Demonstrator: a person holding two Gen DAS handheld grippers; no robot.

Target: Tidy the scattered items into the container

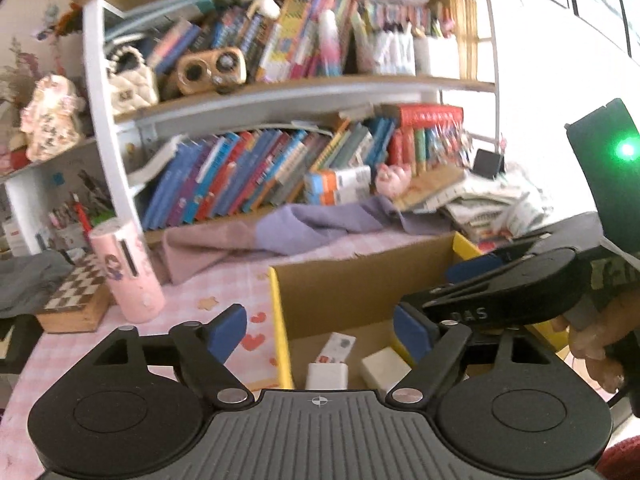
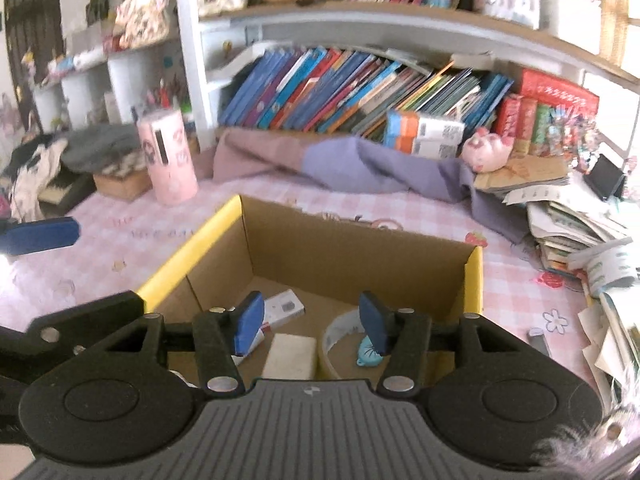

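the right gripper (image 2: pixel 312 326) hangs released and empty over the near part of the cardboard box (image 2: pixel 360 240), and the left gripper (image 1: pixel 320 334) gapes empty at its left wall. inside lie a white block (image 2: pixel 290 356), a tape ring (image 2: pixel 340 340) and a small packet (image 2: pixel 284 308). a small dark item (image 2: pixel 538 340) lies on the cloth right of the box, nearer the right gripper; i cannot tell what it is.

A pink-checked worktop (image 2: pixel 280 200) carries a pink cylinder (image 2: pixel 168 160) at ten o'clock and a crumpled purple cloth (image 2: pixel 340 164) at twelve. Behind, a shelf of leaning books (image 2: pixel 340 88); a pink plush pig (image 2: pixel 486 150) at two o'clock beside stacked papers (image 2: pixel 568 224).
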